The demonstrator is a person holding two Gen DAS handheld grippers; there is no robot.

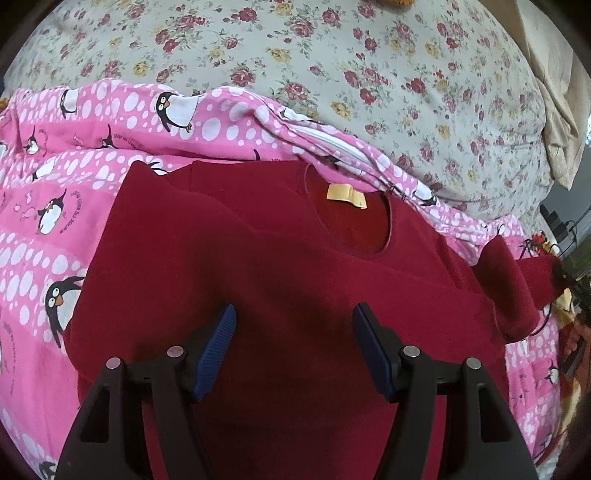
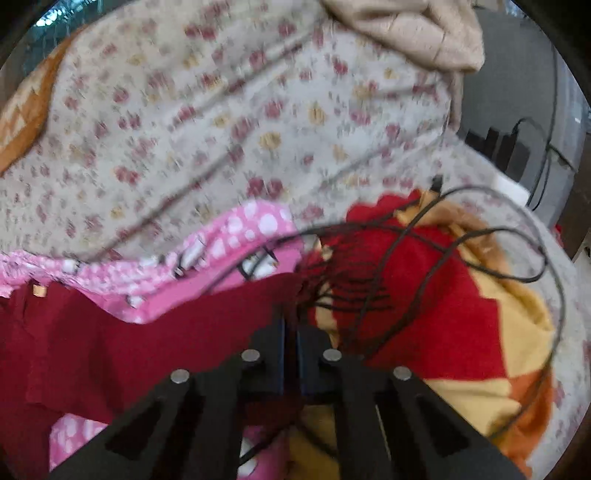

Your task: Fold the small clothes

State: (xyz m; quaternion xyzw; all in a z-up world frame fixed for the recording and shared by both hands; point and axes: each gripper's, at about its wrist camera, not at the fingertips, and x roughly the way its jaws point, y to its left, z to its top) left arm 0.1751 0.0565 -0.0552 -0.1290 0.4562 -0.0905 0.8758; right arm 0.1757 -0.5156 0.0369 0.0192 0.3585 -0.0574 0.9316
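Note:
A dark red sweater lies flat on a pink penguin-print cloth, neck hole and yellow label facing up. My left gripper hovers open over the sweater's body, blue pads apart with nothing between them. One sleeve stretches off to the right. In the right wrist view, which is blurred, the right gripper is shut on the end of that sleeve. The sweater and its label spread to the left.
A floral bedsheet covers the bed beyond the pink cloth. A red and yellow blanket with loose black cables lies right of the sleeve. A beige quilt is bunched at the bed's far right edge.

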